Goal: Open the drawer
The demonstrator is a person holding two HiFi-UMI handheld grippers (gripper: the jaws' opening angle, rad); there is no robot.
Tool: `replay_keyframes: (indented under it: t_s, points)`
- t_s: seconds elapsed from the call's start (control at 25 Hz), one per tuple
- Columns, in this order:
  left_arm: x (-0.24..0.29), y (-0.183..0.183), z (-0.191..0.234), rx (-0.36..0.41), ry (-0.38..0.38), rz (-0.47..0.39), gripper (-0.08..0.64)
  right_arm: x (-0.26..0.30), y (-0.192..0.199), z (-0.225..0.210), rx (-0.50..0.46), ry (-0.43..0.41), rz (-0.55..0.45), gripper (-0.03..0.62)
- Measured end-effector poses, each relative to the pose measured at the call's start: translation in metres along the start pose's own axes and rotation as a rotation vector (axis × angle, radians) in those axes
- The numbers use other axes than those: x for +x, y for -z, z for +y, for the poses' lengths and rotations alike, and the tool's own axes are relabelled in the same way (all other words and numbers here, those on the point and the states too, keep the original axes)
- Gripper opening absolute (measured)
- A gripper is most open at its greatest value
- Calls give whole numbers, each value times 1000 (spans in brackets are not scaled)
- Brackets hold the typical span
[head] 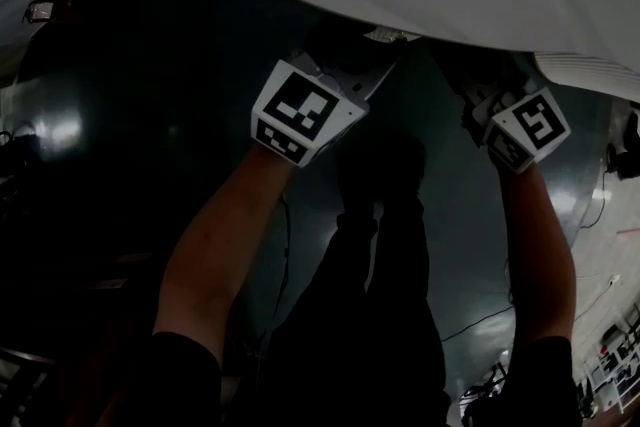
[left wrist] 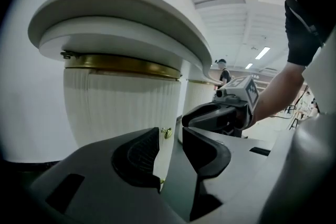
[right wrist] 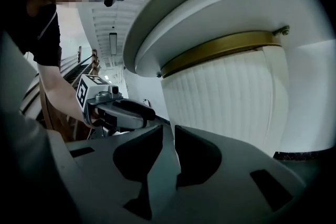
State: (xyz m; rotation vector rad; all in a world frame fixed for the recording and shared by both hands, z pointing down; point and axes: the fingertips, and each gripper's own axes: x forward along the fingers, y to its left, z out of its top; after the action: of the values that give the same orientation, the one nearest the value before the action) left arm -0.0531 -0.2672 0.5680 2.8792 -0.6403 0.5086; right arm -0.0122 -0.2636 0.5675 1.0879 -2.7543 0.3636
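Looks like the approach step: left gripper (left wrist: 170, 160) jaws apart and empty, facing the brass knob (left wrist: 167, 132) on the fluted front (left wrist: 121, 102), right gripper (right wrist: 169, 149) narrowly apart and empty, so next probably needs a clamp on the knob and a pull.

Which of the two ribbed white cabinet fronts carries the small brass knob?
The nearer, larger ribbed white cabinet front, under the gold band. The small brass knob sits near its right edge. The farther front, partly hidden behind it, shows no knob.
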Motion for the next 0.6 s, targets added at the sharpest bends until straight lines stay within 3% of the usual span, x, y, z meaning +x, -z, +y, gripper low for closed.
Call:
replay_keyframes:
  t_s: [0.12, 0.6]
  points:
    - [13, 1, -4, 27, 14, 10, 140, 1, 1, -2, -9, 2, -1, 89]
    - [35, 11, 2, 54, 49, 30, 124, 13, 15, -17, -131, -7, 77, 80]
